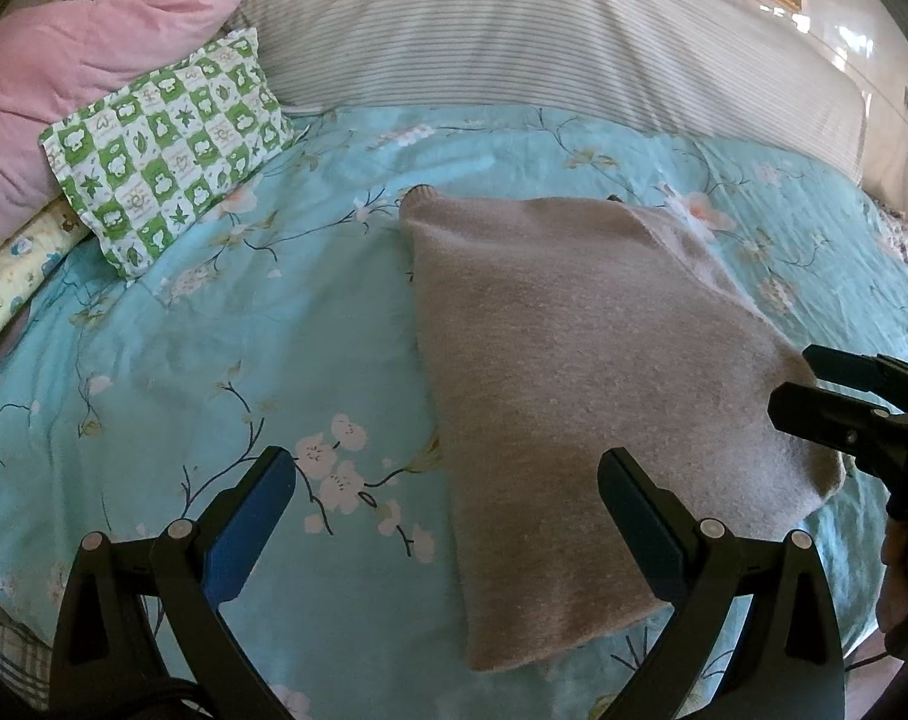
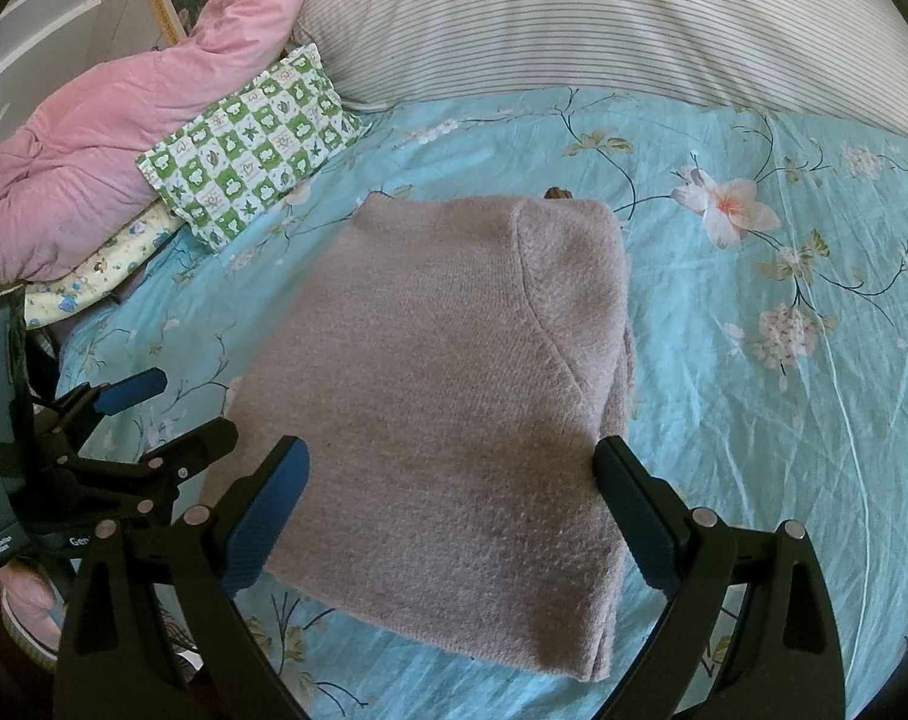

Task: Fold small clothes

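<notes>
A beige knit sweater (image 1: 586, 360) lies folded into a rough rectangle on the light blue floral bedsheet (image 1: 213, 330); it also shows in the right wrist view (image 2: 454, 396). My left gripper (image 1: 447, 480) is open and empty, hovering above the sweater's left edge. My right gripper (image 2: 450, 474) is open and empty, hovering above the sweater's near end. The right gripper shows at the right edge of the left wrist view (image 1: 814, 384), and the left gripper shows at the left of the right wrist view (image 2: 171, 408).
A green and white checked cloth (image 1: 165, 144) lies at the back left beside a pink quilt (image 1: 63, 78). A large striped pillow (image 1: 514, 30) spans the back. A cartoon-print cloth (image 1: 15, 276) lies at the left edge.
</notes>
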Demonstrator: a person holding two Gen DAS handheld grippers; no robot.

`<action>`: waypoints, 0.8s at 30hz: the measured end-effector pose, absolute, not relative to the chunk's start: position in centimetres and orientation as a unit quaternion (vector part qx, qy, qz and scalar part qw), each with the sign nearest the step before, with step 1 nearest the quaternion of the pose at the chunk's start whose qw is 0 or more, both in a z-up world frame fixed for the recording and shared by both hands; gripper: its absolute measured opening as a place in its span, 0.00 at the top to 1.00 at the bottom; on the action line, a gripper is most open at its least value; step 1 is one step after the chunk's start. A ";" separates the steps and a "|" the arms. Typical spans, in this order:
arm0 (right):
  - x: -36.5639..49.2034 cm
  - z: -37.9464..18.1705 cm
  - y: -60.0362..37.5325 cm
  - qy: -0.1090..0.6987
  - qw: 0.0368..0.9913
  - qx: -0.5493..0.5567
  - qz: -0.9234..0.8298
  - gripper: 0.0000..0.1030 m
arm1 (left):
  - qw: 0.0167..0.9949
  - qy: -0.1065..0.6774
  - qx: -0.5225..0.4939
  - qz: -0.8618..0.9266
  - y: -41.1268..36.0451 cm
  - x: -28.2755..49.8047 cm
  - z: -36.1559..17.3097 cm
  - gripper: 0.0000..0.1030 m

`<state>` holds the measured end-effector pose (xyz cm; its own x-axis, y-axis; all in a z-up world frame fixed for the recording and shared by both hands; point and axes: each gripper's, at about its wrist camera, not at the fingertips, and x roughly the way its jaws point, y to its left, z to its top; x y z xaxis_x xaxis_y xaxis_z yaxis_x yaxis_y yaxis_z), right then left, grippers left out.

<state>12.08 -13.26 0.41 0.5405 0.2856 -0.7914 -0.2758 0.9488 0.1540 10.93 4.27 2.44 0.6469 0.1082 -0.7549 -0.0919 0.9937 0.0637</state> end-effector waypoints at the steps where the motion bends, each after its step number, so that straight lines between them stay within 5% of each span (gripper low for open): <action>1: 12.1 0.4 -13.2 0.452 0.878 0.005 0.160 0.07 | 0.907 0.417 0.011 0.054 4.3 11.0 2.4 0.02; 24: 12.1 0.5 -13.1 0.449 0.879 0.012 0.160 0.07 | 0.909 0.414 0.010 0.052 3.8 10.7 2.6 0.02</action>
<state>12.06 -13.13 0.51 0.5459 0.2928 -0.7850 -0.2715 0.9482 0.1648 10.68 3.76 2.60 0.6518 0.1026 -0.7514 -0.0861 0.9944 0.0610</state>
